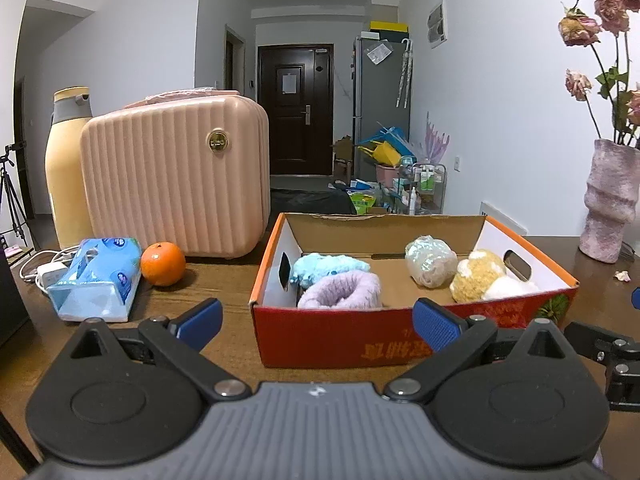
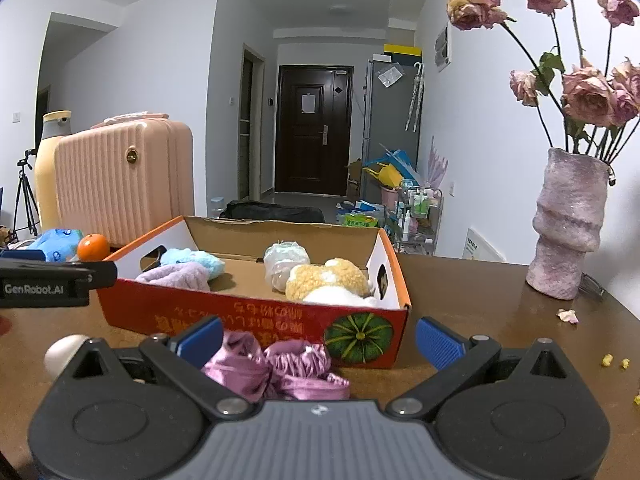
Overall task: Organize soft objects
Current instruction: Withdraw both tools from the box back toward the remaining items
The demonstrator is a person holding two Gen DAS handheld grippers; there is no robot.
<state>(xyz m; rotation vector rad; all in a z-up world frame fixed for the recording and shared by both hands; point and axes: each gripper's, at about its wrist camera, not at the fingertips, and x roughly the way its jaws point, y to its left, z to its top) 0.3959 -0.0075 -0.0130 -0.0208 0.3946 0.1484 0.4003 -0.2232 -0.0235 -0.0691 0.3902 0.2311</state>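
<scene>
Left gripper (image 1: pixel 318 320) spread wide, empty, facing cardboard box (image 1: pixel 336 330) front. Right gripper (image 2: pixel 318 342) also spread, w/ pink satin cloth (image 2: pixel 276 368) on table (image 2: pixel 480 320) btwn its fingers, just beside box. Inside box: blue, lilac, yellow plush items.

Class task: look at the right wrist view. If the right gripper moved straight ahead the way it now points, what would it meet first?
Most likely the purple satin cloth lying on the table between the open jaws of the right gripper. Just behind it stands the red front wall of the cardboard box. Depth is hard to judge, so the gripper might pass above the cloth.
</scene>
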